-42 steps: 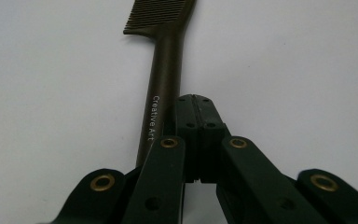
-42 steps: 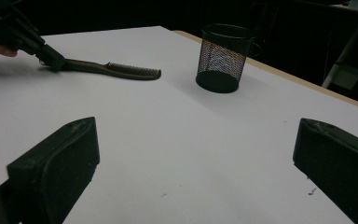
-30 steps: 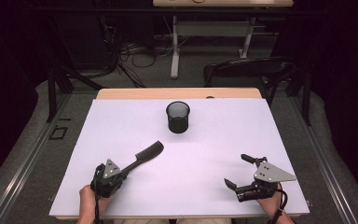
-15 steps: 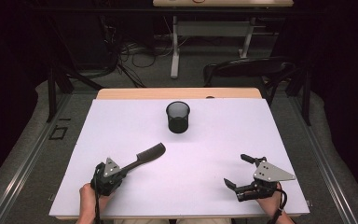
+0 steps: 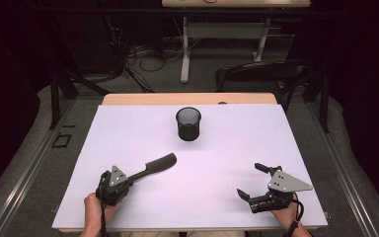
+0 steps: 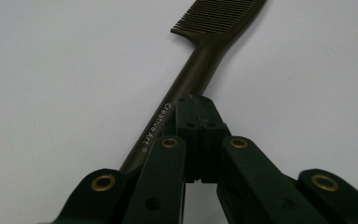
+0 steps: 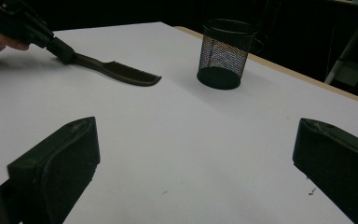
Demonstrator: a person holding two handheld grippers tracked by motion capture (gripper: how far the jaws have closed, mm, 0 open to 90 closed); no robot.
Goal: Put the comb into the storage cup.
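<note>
My left hand-held gripper (image 5: 134,176) sits near the front left of the white worktop (image 5: 237,148), its jaws closed tight on the handle of a dark comb (image 5: 154,165). From above, the comb juts away from the jaws toward the middle of the worktop, toothed end farthest from me. In the left gripper view the jaws (image 6: 196,140) meet around the handle just past some white lettering, and the comb (image 6: 200,65) runs up and to the right with its teeth at the top edge. I cannot tell from that view whether the toothed end rests on the surface or hangs just above it; in the right gripper view the comb (image 7: 116,70) shows a thin shadow under it and looks close to the worktop.

My right hand-held gripper (image 5: 251,181) is at the front right, jaws spread wide with nothing between them. Its own view shows bare worktop (image 7: 191,140) between the two black jaws, and the left hand-held gripper (image 7: 51,44) at the upper left.

A black mesh cup (image 5: 188,123) stands upright toward the far middle of the worktop, well apart from both grippers and from the comb. In the right gripper view the cup (image 7: 224,53) stands to the right of the comb's tip.

My left hand (image 5: 94,210) and right hand (image 5: 286,215) are at the near edge.
</note>
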